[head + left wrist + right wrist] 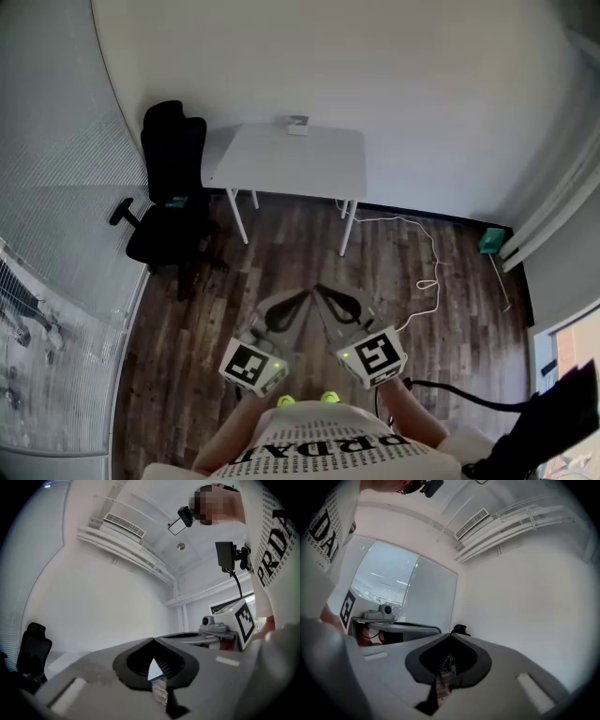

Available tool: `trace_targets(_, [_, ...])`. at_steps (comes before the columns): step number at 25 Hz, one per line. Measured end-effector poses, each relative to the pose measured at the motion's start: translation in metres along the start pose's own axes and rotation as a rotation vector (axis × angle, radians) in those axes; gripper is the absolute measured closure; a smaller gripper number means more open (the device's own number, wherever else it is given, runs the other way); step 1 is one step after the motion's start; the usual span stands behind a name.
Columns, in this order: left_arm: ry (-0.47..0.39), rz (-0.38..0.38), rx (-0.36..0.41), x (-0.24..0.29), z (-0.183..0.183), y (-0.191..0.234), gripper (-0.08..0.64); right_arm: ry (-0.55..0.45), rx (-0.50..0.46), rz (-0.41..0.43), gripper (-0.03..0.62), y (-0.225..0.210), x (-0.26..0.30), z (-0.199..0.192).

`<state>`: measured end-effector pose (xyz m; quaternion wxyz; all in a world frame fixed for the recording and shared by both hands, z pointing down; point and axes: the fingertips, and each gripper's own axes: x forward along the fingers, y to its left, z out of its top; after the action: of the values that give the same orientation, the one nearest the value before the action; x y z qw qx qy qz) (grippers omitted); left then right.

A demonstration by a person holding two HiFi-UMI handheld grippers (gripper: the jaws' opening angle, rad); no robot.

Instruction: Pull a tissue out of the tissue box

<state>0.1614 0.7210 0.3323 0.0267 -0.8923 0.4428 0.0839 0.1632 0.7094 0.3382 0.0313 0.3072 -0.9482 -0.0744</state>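
- Sitting at the far edge of the white table (pixel 281 164), close to the wall, the tissue box (pixel 298 125) shows only in the head view. It is too small there to read any print on it or to tell whether a tissue stands out of its top.
- Both grippers are held low and close to the person's body, well apart from the table and the box, over the dark wood floor (pixel 403 291).
- The left gripper (pixel 153 640) has its jaw tips together with nothing between them. The right gripper (pixel 450 634) is likewise closed and empty.
- The only writing that can be read is on the person's white shirt (pixel 276 550). Black letters "PRDA" show in the left gripper view, only "DA" in the right gripper view, and the word appears upside down in the head view.
- The cube on each gripper carries black-and-white square markers and no words.
- A black office chair (pixel 169 192) stands just beside the table's left end.
- A white cable (pixel 427 258) trails over the floor to the right of the table, and a small green thing (pixel 490 241) lies by the right wall.
- The two gripper views look up past their jaws at the white wall and the ceiling, which the head view does not show.
- The left gripper view shows a vent grille (pixel 124 524) on the ceiling.
- Each gripper view also shows the other gripper's marker cube at its edge.
- The right gripper view shows a glass wall with slatted blinds (pixel 386 588) behind the left gripper.
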Motion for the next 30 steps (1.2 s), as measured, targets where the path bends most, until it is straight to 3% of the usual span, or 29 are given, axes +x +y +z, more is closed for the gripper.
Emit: trace_targets(30, [0.006, -0.019, -0.005, -0.058, 0.003, 0.015, 0.568, 0.007, -0.029, 0.004, 0.584, 0.058, 0.016, 0.004])
